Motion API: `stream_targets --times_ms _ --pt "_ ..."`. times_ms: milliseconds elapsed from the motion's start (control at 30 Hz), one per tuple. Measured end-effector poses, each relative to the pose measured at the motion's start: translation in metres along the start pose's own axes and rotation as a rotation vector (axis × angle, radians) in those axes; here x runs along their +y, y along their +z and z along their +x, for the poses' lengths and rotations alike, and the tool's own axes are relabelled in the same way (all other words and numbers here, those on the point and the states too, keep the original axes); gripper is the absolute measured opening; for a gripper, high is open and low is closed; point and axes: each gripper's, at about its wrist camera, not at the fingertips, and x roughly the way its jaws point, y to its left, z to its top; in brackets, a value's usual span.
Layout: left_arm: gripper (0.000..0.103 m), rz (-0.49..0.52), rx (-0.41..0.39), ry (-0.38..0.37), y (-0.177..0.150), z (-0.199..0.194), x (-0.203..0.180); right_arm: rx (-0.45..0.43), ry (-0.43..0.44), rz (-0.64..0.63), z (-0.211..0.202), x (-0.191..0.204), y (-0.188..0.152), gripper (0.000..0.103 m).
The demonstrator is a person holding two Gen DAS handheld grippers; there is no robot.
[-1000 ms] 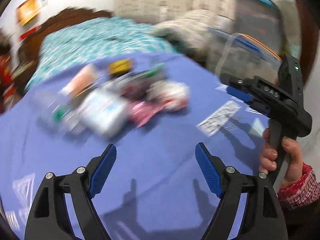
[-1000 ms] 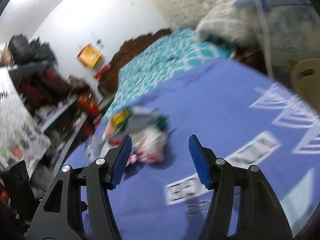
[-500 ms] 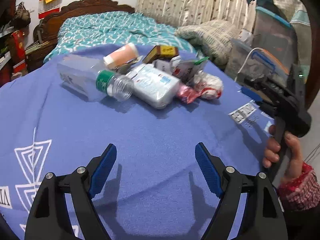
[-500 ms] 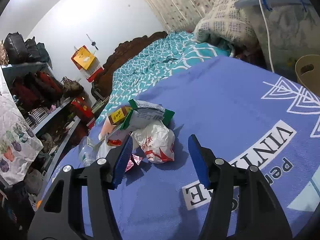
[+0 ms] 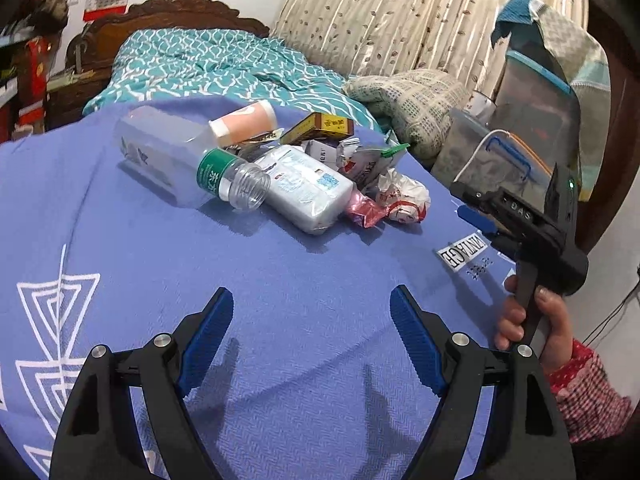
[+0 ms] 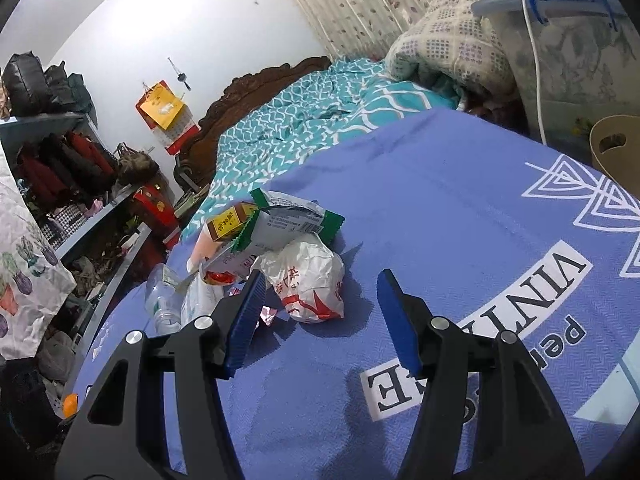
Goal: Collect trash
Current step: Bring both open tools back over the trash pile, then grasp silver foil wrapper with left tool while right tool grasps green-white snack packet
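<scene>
A heap of trash lies on a blue cloth (image 5: pixel 280 300): a clear plastic bottle (image 5: pixel 184 160) on its side, a white tissue pack (image 5: pixel 308 188), a peach cup (image 5: pixel 244 122), a yellow-brown box (image 5: pixel 320 128), a pink wrapper (image 5: pixel 366 210) and a crumpled white-red bag (image 5: pixel 404 200). My left gripper (image 5: pixel 312 332) is open and empty, well short of the heap. My right gripper (image 6: pixel 320 312) is open and empty, its left fingertip close to the crumpled bag (image 6: pixel 308 280); a green-edged wrapper (image 6: pixel 288 224) lies behind. The right gripper also shows in the left wrist view (image 5: pixel 480 220).
A bed with a teal patterned cover (image 5: pixel 208 68) lies behind the cloth. A patterned cushion (image 5: pixel 412 100) and clear storage boxes (image 5: pixel 532 120) stand at right. Shelves with clothes and bags (image 6: pixel 60 168) stand at left. A beige bin (image 6: pixel 616 152) sits at right.
Both cameras have steadied from blur. The left view has swung so the trash heap sits higher and nearer; the right gripper has drawn closer to the crumpled bag. Both stay open.
</scene>
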Motion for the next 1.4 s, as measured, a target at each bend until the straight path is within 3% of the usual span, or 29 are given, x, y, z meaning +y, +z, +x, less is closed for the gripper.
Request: stream_targets --times_ms 633,767,900,1100,1233,1267,1300,1333,1367,1400 --pt "0.076 -0.017 0.021 -0.002 0.000 0.005 0.005 0.008 0.012 0.002 0.002 0.002 -0.002 0.061" --pt "0.076 -0.031 0.019 -0.009 0.001 0.004 0.007 0.059 0.046 -0.012 0.008 0.006 -0.001 0.065" --pt "0.076 -0.041 0.032 -0.017 0.001 0.006 0.008 0.073 0.073 -0.139 0.015 0.027 0.017 0.086" --pt "0.076 -0.048 0.041 -0.005 0.002 0.008 0.009 0.140 0.049 -0.373 0.059 0.064 0.052 0.088" --pt "0.076 -0.059 0.048 0.011 0.002 0.010 0.012 0.199 0.067 -0.352 0.098 0.062 0.073 0.088" --pt "0.076 -0.061 0.050 0.012 0.001 0.010 0.012 0.233 0.115 -0.307 0.107 0.057 0.076 0.079" --pt "0.076 -0.063 0.054 0.015 0.001 0.011 0.013 0.265 0.154 -0.283 0.111 0.055 0.076 0.055" --pt "0.076 -0.063 0.057 0.016 0.001 0.011 0.013 0.313 0.184 -0.276 0.117 0.054 0.072 0.042" --pt "0.076 -0.064 0.062 0.018 0.001 0.012 0.013 0.347 0.186 -0.294 0.117 0.056 0.065 0.033" --pt "0.076 -0.065 0.067 0.018 0.001 0.013 0.013 0.364 0.182 -0.315 0.112 0.057 0.056 0.030"
